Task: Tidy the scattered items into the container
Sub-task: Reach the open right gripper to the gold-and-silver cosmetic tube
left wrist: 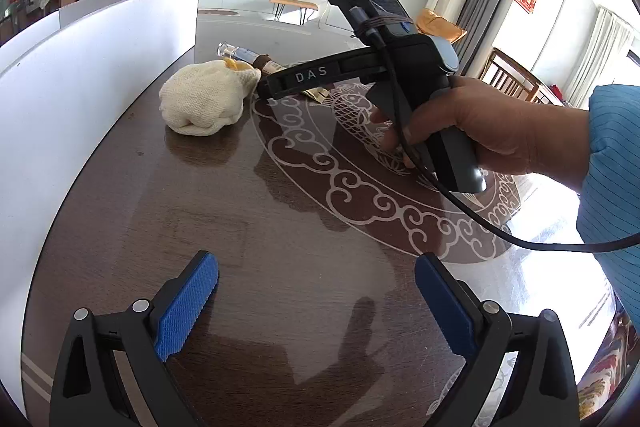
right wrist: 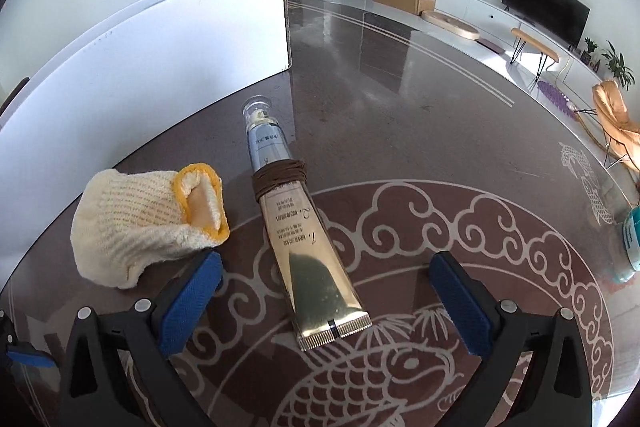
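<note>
A gold cosmetic tube (right wrist: 304,227) with a clear cap and a brown cord wound round its middle lies on the dark table. Its crimped end sits between the open fingers of my right gripper (right wrist: 324,275), which touches nothing. A rolled cream knit glove (right wrist: 140,227) with a yellow cuff lies just left of the tube. The white box (right wrist: 152,55) stands behind both. In the left wrist view my left gripper (left wrist: 316,275) is open and empty over bare table. The glove (left wrist: 206,99) lies ahead, and the right gripper's body hides most of the tube (left wrist: 248,57).
The white box wall (left wrist: 80,99) runs along the left of the table. A teal object (right wrist: 632,239) sits at the table's right edge. The right hand and its black cable (left wrist: 480,219) cross the left wrist view. The tabletop (left wrist: 280,187) has a pale fish and cloud pattern.
</note>
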Demonstrator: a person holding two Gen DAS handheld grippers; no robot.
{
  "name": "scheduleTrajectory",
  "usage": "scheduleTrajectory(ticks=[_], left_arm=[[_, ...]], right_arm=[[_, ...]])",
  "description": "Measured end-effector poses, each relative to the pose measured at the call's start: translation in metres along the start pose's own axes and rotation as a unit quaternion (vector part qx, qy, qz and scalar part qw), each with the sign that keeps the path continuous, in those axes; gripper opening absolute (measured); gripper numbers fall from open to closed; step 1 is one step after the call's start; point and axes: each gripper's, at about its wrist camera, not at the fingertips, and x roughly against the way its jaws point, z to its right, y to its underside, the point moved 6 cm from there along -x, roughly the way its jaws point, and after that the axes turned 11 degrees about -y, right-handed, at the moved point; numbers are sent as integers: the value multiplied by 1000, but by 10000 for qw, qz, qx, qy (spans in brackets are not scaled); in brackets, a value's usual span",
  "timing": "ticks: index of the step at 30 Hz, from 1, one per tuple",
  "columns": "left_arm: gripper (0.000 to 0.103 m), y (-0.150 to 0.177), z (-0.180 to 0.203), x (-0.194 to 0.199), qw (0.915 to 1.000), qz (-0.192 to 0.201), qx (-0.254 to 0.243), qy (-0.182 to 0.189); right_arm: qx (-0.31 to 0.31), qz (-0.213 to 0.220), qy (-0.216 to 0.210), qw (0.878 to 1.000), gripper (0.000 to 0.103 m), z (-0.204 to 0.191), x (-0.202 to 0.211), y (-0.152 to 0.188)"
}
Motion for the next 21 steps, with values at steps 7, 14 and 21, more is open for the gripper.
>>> scheduleTrajectory(ticks=[7,14,21], left_arm=[[101,-1,0,-1,10000,2,9,10],[101,-1,2,0,10000,5,19,20],[101,-1,1,0,10000,6,20,20]], right_arm=[[74,-20,-53,10000,103,-3,-24,-30],[-102,-57,61,9999,103,1,-36,-47],[-186,-249,86,9995,101,2,-35,-51]])
